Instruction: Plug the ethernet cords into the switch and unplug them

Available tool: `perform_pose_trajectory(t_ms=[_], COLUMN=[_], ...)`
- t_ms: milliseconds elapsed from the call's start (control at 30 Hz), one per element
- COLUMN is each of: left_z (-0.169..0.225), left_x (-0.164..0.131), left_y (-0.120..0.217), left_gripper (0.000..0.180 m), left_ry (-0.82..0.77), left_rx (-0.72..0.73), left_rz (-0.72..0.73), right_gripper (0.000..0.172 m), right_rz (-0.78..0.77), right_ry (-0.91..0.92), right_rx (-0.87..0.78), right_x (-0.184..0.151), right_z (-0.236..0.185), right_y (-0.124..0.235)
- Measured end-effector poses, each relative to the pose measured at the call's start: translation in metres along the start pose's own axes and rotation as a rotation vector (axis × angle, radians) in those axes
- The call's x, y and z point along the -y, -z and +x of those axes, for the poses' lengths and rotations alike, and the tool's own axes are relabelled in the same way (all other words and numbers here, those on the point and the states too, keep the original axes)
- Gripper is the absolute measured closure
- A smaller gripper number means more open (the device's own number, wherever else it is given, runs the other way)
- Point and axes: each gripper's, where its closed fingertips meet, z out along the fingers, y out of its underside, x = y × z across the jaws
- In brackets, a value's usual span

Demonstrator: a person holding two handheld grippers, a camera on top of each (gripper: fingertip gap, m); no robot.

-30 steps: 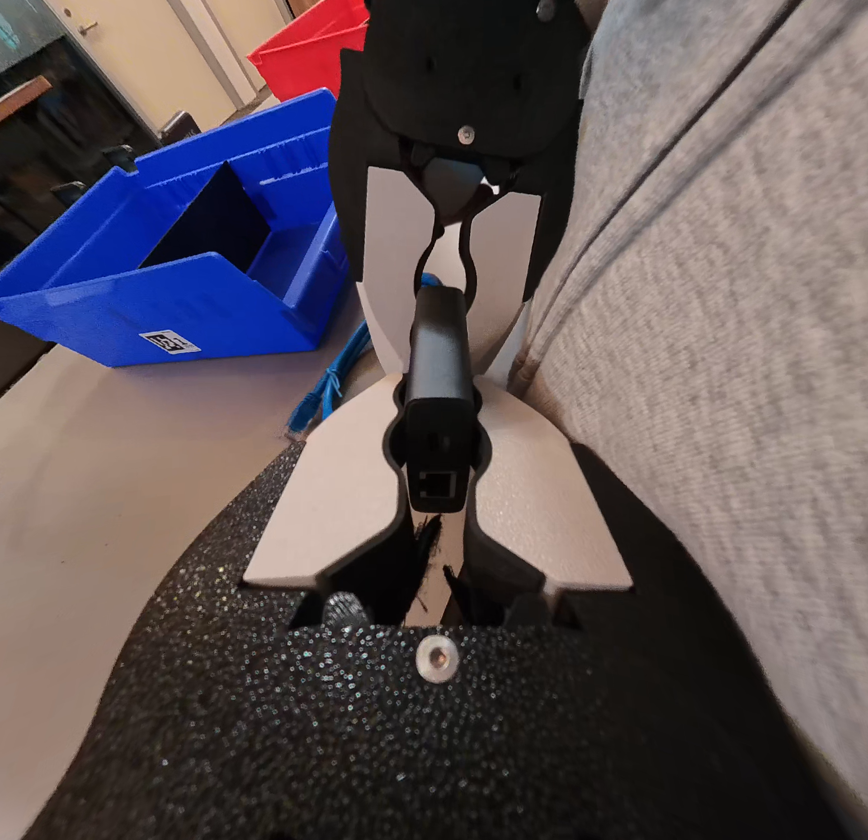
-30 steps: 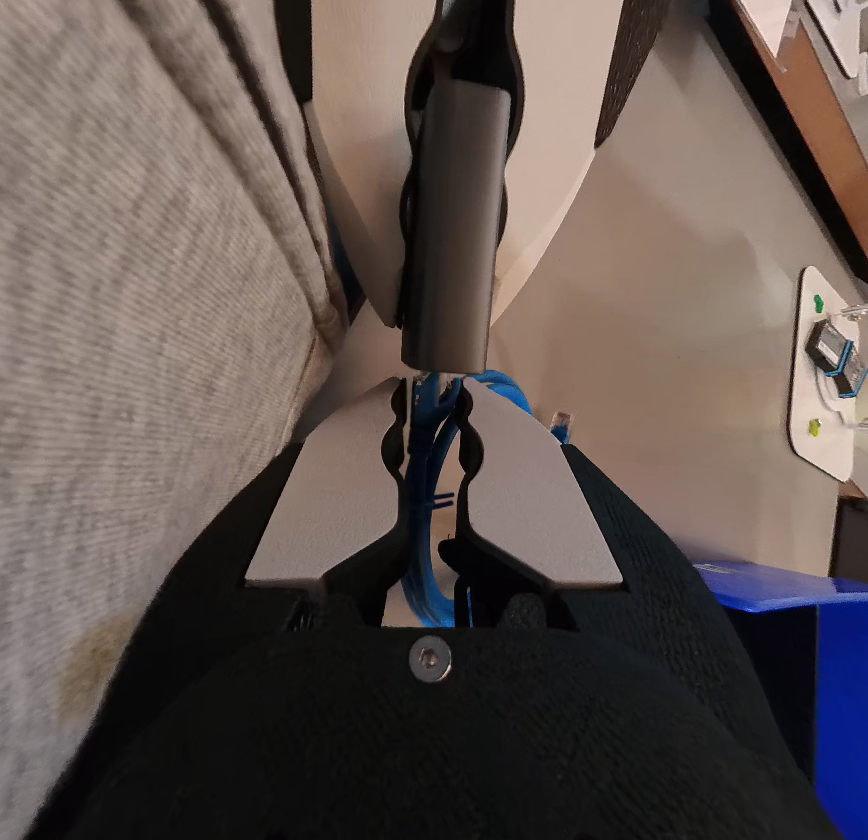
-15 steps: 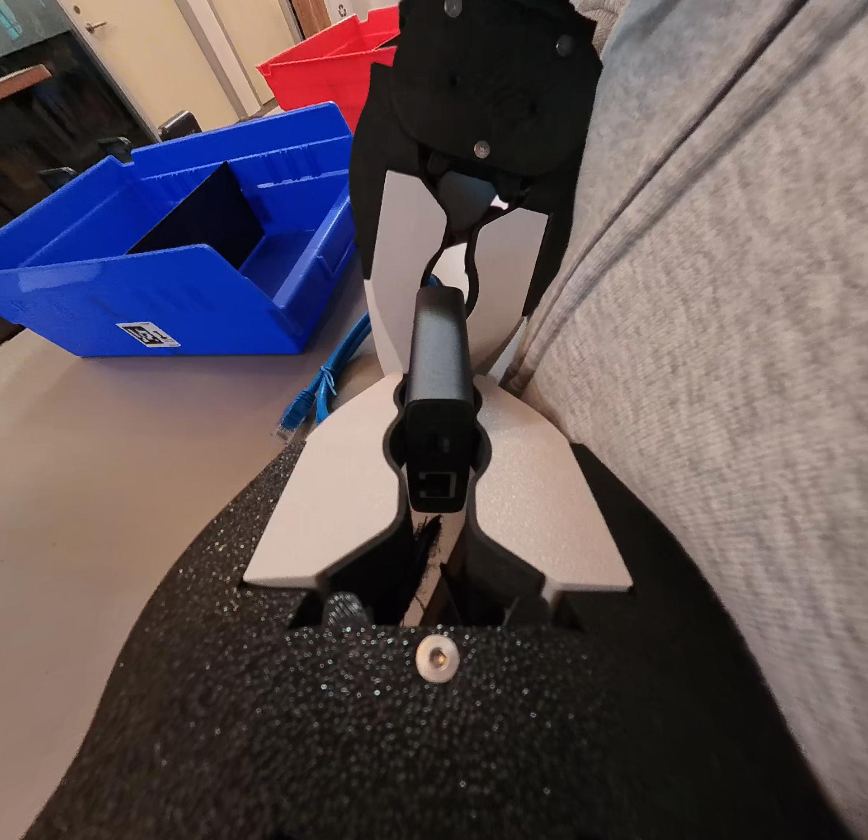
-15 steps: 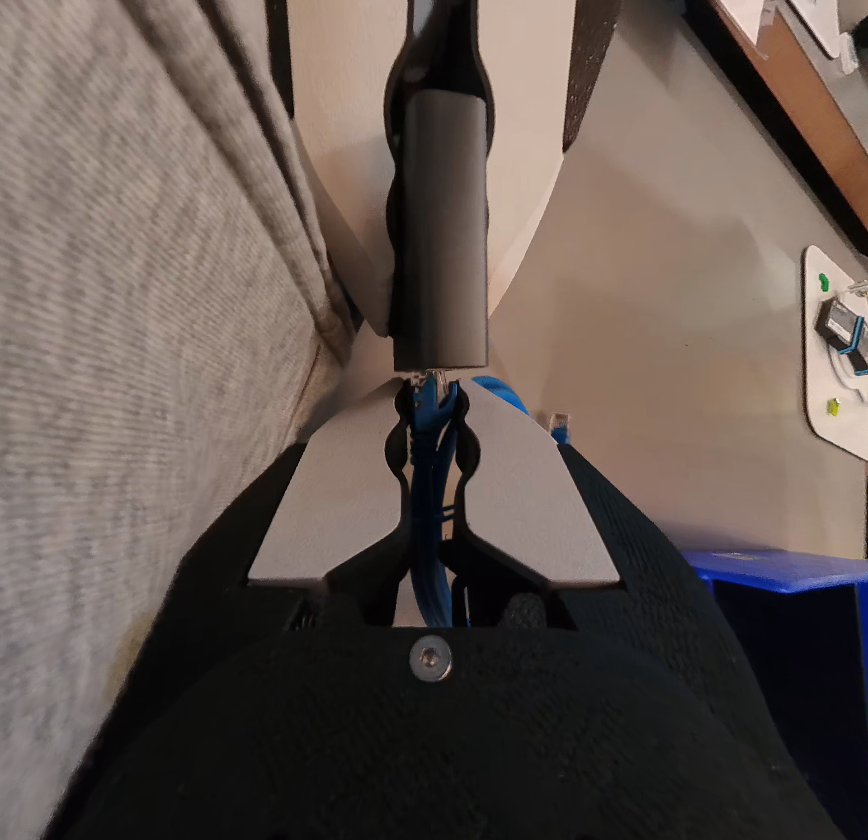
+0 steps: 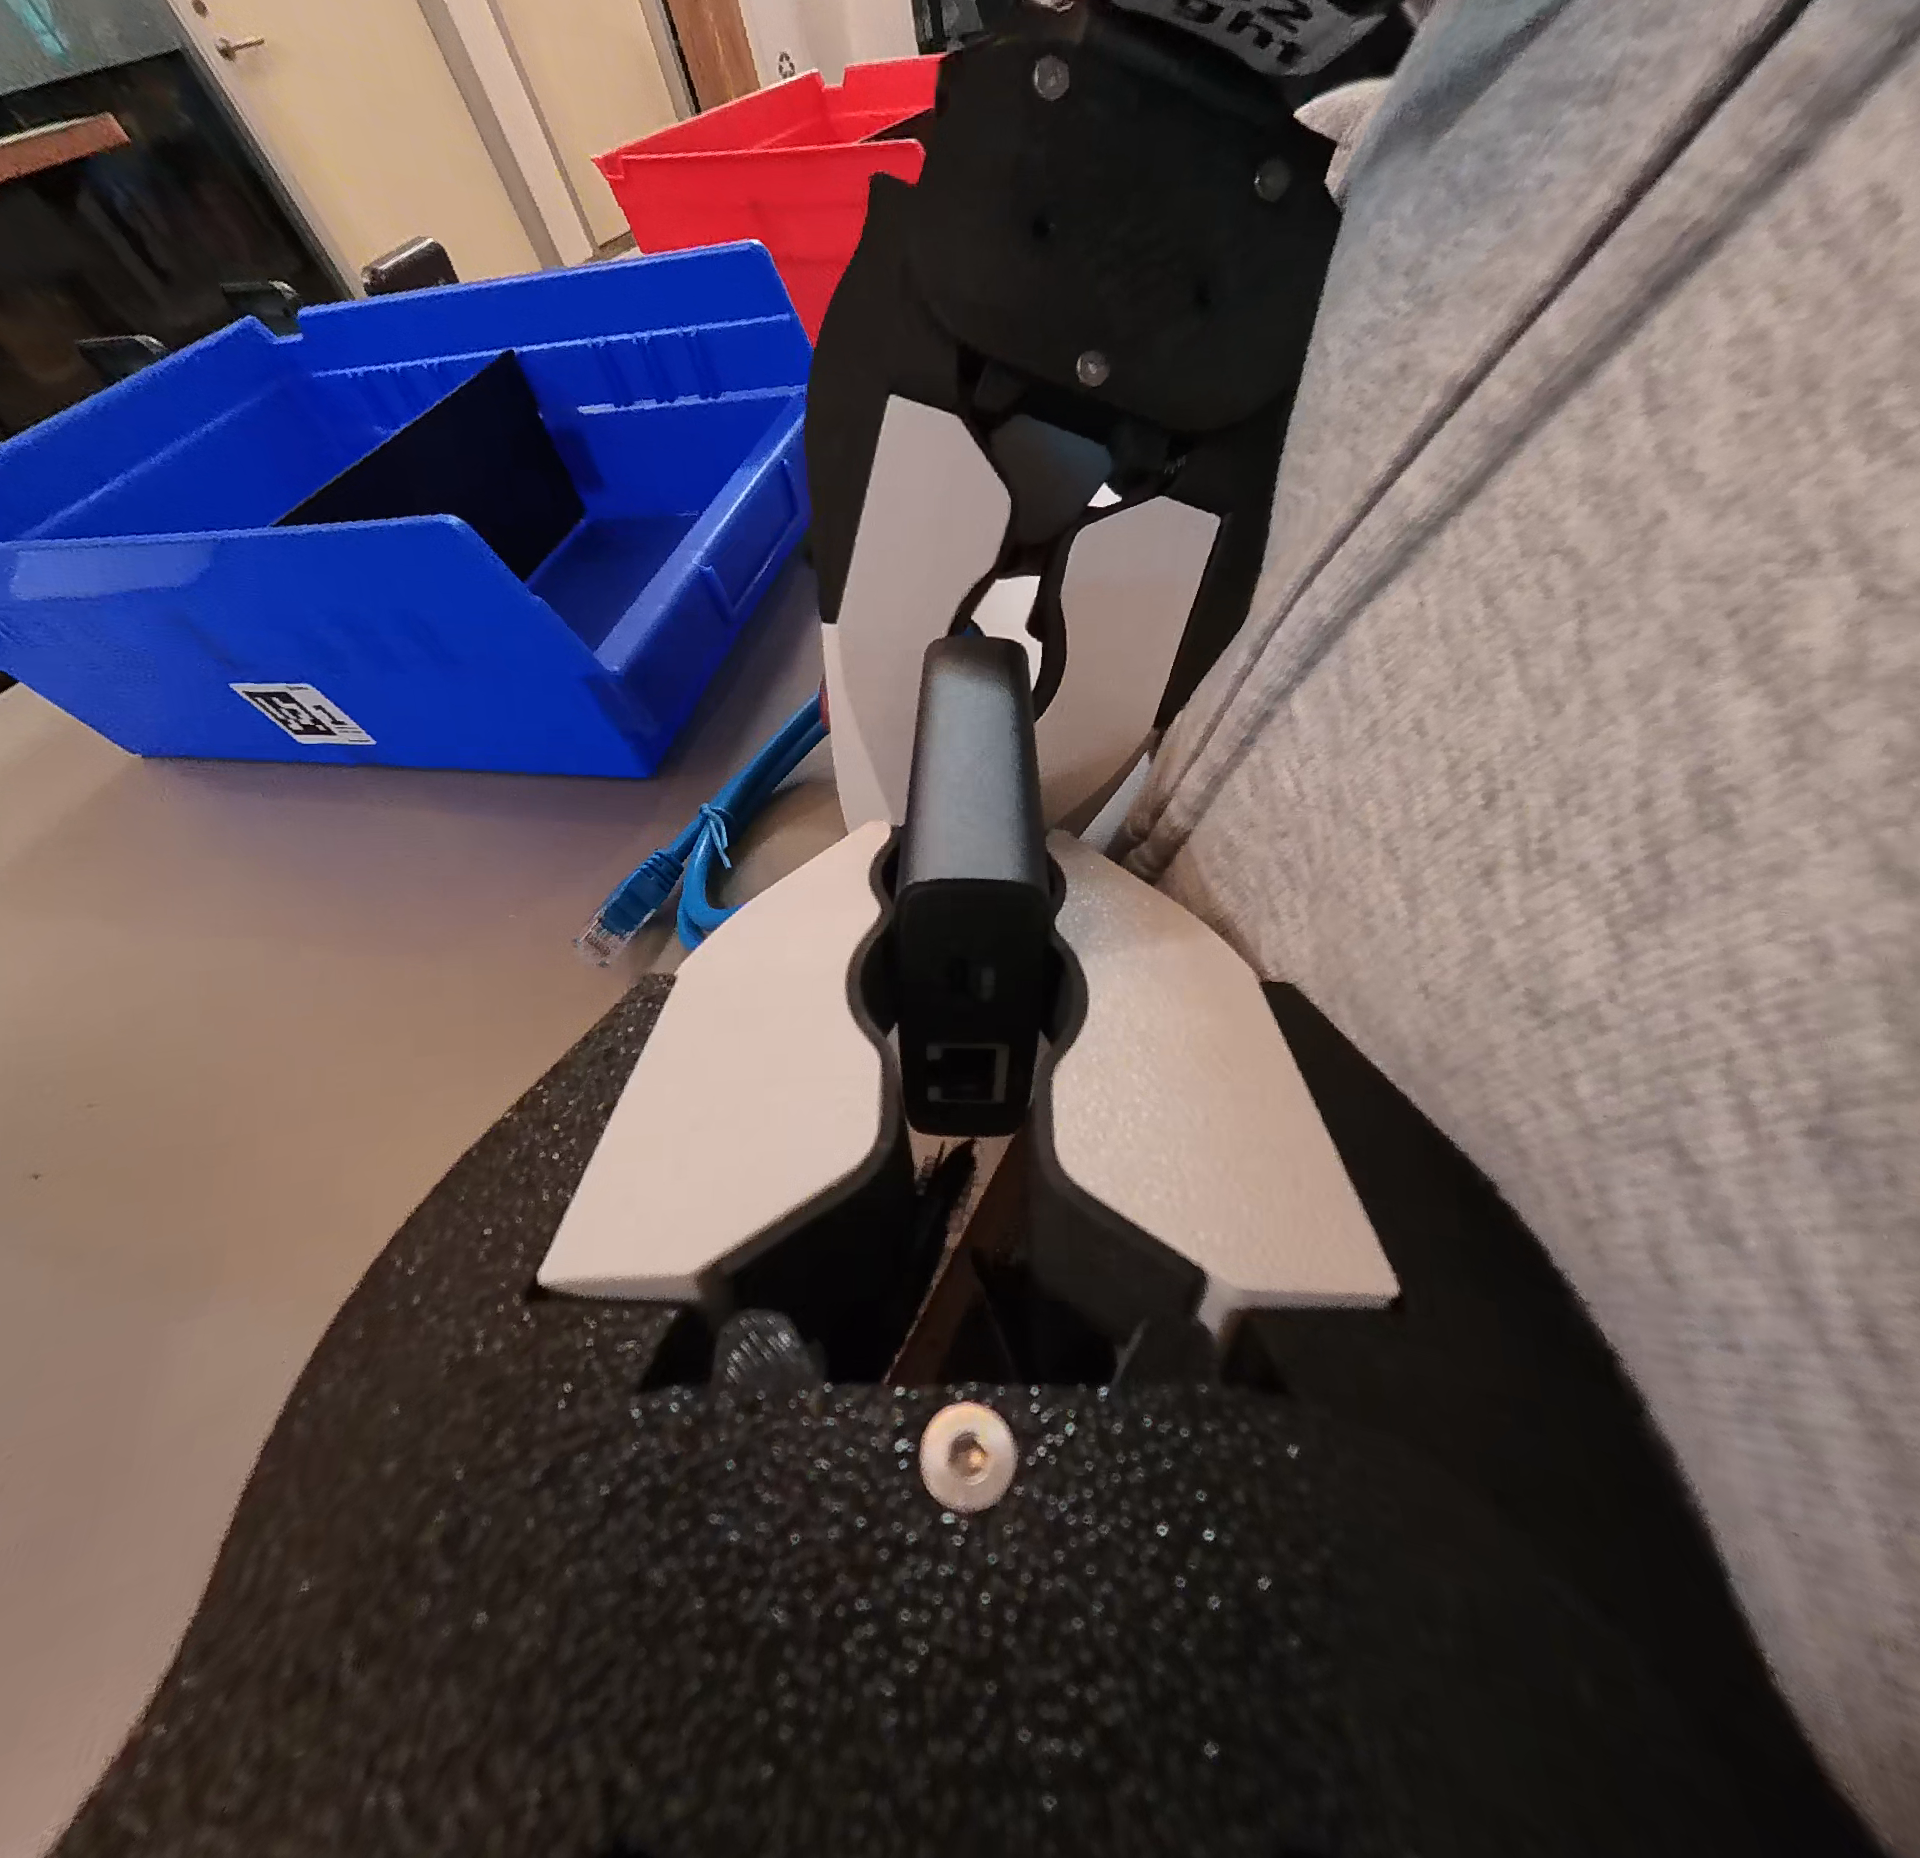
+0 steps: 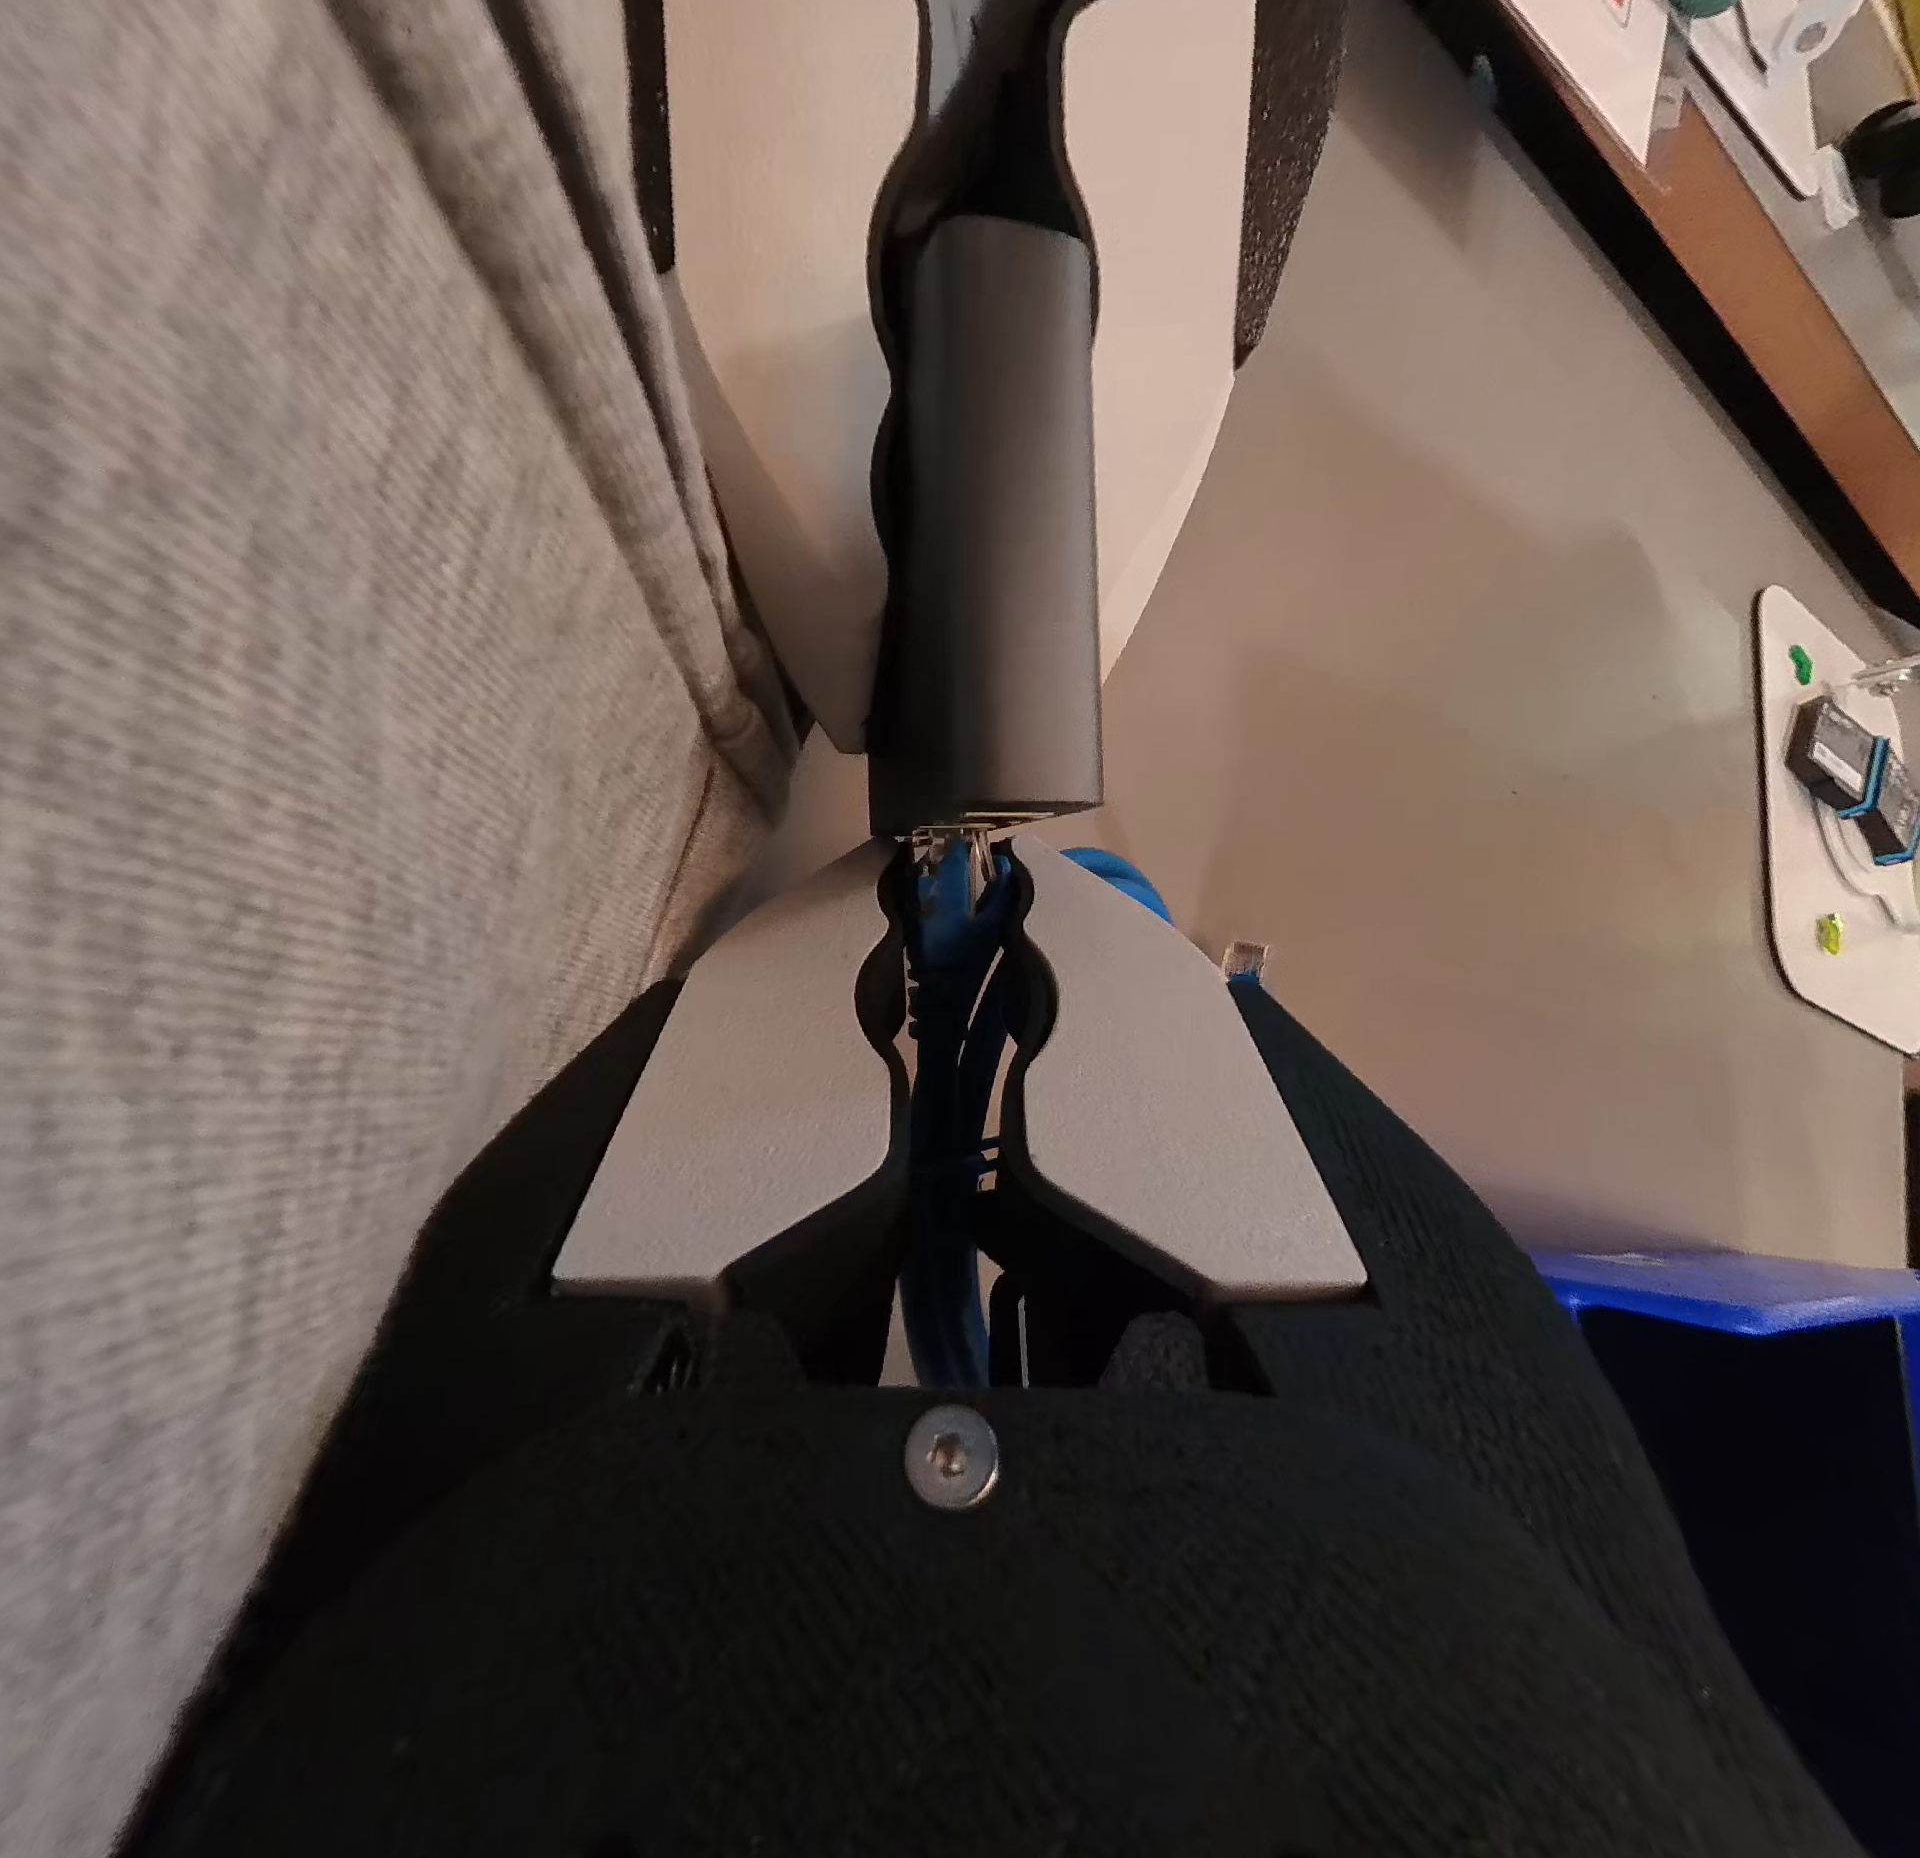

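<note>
The left gripper [image 5: 971, 935] jaws clamp the black switch [image 5: 968, 863] above the surface [image 5: 260, 977]. The right gripper [image 6: 961, 904] jaws clamp the blue cord [image 6: 940, 977], its plug [image 6: 951, 873] at the switch end port.

A pale beige worktop [image 5: 260, 1029] runs back to cream doors [image 5: 343, 73] with metal handles and a dark glass panel [image 5: 94, 146] at the far left. A wood post [image 5: 696, 11] stands beyond. A wood-edged ledge [image 6: 1766, 281] borders the worktop's far right side. Warm, even indoor light.
</note>
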Motion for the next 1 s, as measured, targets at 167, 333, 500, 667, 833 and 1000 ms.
perform_pose_trajectory(t_ms=[167, 333, 500, 667, 833, 1000], left_z=[0.002, 0.010, 0.014, 0.017, 0.023, 0.026], left_x=[0.000, 0.000, -0.001, 0.001, 0.005, 0.007], left_y=[-0.001, 0.002, 0.009, 0.012, 0.010, 0.009], left_gripper=[0.159, 0.160, 0.162, 0.159, 0.159, 0.158], left_ry=[0.029, 0.088, -0.026, -0.065, -0.040, -0.024], left_rx=[0.003, -0.030, -0.007, -0.033, -0.099, -0.129], left_rz=[-0.008, -0.024, -0.260, -0.256, -0.189, -0.155], right_gripper=[0.159, 0.162, 0.165, 0.165, 0.165, 0.165], right_rz=[-0.028, -0.041, -0.054, -0.023, 0.036, 0.059], right_ry=[-0.002, 0.105, 0.176, 0.181, 0.210, 0.253], right_rx=[0.005, 0.065, 0.059, 0.051, 0.085, 0.111], right_x=[0.000, 0.003, 0.010, 0.013, 0.016, 0.017], right_z=[-0.003, -0.012, -0.013, -0.014, -0.018, -0.021], right_y=[0.001, 0.001, 0.004, 0.009, 0.015, 0.021])
